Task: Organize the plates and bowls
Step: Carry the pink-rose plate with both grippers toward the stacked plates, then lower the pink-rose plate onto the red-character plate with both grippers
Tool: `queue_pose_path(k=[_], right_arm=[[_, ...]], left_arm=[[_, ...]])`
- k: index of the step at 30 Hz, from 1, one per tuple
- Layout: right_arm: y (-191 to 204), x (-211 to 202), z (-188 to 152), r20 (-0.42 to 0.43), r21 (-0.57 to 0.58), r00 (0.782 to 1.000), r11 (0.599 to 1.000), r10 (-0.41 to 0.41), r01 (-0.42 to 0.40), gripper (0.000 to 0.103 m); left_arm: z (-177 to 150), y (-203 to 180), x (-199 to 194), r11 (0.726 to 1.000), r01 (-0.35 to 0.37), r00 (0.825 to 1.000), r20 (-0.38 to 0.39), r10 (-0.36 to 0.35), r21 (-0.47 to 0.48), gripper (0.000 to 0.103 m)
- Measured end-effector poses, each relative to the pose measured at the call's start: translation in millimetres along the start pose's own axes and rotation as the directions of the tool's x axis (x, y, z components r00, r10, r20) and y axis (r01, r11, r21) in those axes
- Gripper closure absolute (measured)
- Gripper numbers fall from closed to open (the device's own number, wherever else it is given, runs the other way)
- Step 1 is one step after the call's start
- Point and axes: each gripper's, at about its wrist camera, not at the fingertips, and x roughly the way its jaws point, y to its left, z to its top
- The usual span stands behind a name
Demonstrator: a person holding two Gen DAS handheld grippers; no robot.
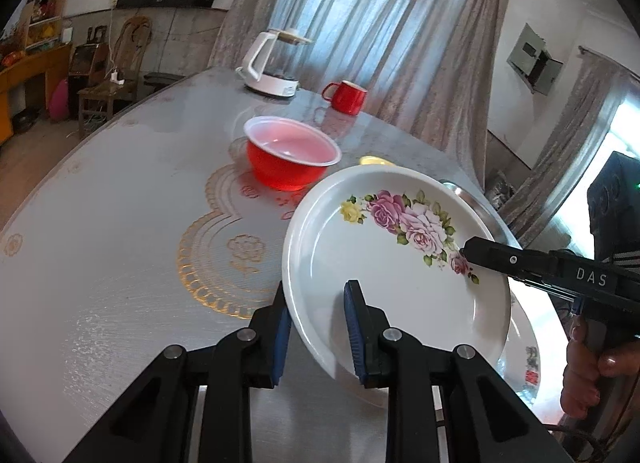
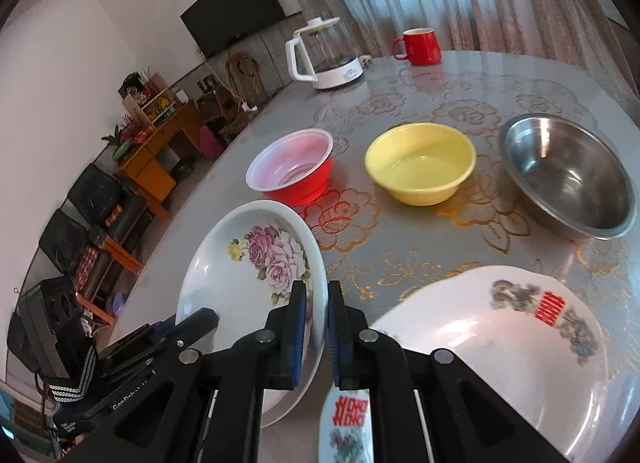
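On the table (image 2: 400, 247): 3 plates (image 2: 248, 263), 3 bowls (image 2: 420, 163), 1 mug (image 2: 418, 46).

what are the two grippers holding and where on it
Both hold the rose plate by its rim, tilted above the table: left gripper at the near edge, right gripper on the opposite edge.

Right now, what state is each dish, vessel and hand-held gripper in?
Rose plate: lifted, tilted, gripped on two rims.
Left hand-held gripper: shut on the rose plate.
Right hand-held gripper: shut on the rose plate.
Red-character plate: flat on table.
Red bowl: upright, empty.
Yellow bowl: upright, empty.
Steel bowl: upright, empty.
Kettle: lid on.
Red mug: upright.
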Motion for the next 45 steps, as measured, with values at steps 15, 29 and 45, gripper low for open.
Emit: queue_pose_path(k=[15,29,45], right_arm=[[-29,-65,-29,0.111,0.069,0.994,0.997,0.009,-0.017,0.094],[-86,-98,-71,0.144,0.220,0.989,0.975,-0.019,-0.014,0.094],[-133,-92,-98,0.100,0.353,0.994,0.935,-0.037,0.000,0.093]], left_arm=[[-4,-53,-14,0.994,0.061,0.998,0.007,-0.062,0.088,0.077],[-27,-111,7,0.977,0.108,0.993,-0.071,-0.096,0.186,0.077],[-36,-141,41,0.956,0.101,0.988,-0.138,-0.065,0.276,0.077]])
